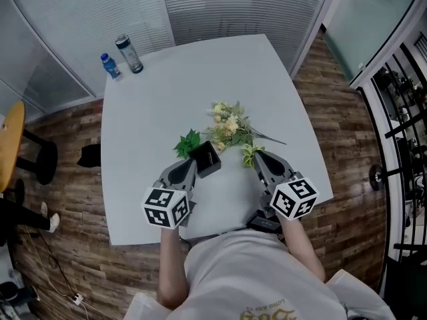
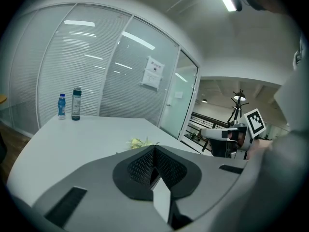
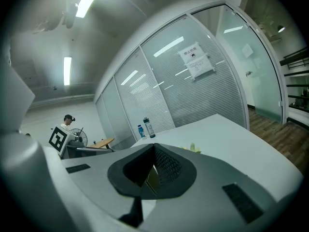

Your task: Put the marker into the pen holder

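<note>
A black open-topped pen holder (image 1: 208, 159) stands on the white table (image 1: 160, 99), just in front of a bunch of artificial flowers (image 1: 230, 129). No marker shows in any view. My left gripper (image 1: 193, 162) is low over the table with its tips right beside the holder's left side; its jaws meet, shut and empty (image 2: 154, 150). My right gripper (image 1: 257, 156) sits to the holder's right, near the flowers' green leaves, its jaws also closed together (image 3: 154, 151). Both marker cubes face the camera near the table's front edge.
Two bottles, a tall grey bottle (image 1: 129, 53) and a small blue bottle (image 1: 110, 66), stand at the table's far left corner. Glass walls with blinds (image 1: 200, 5) ring the far side. A chair (image 1: 13, 145) stands on the wooden floor at left.
</note>
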The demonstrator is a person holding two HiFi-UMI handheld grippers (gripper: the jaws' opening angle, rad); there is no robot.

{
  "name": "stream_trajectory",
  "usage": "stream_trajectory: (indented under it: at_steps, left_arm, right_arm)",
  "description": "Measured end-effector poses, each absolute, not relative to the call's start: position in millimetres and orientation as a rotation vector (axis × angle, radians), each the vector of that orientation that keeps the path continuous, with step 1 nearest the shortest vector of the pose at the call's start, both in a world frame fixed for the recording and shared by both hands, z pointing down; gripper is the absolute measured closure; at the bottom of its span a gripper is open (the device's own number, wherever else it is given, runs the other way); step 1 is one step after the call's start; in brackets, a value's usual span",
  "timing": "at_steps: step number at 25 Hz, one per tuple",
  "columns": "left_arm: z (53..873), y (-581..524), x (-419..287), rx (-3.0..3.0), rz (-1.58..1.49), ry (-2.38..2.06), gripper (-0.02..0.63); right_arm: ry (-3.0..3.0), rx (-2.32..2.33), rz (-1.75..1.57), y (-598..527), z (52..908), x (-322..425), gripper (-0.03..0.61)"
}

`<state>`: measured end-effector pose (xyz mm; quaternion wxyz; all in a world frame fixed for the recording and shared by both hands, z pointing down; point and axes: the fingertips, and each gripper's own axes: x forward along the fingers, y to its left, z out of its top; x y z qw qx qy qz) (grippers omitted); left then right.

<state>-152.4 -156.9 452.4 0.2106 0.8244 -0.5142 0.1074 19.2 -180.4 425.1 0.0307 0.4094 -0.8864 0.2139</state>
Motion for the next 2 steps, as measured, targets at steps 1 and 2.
stream_trajectory:
  at_steps: [1,2]
  left_arm:
    - [453.3,-157.8,-152.8,2.287,0.297,-1.432,0.601]
    - [454.2,-158.7,-153.2,2.282,0.296,-1.435,0.603]
  right_arm:
    - [-2.732,1.258,0.661,-181.1,425.6,19.3,0.563]
    - [-2.732,1.255,0.663,-181.8,426.2,19.3,0.563]
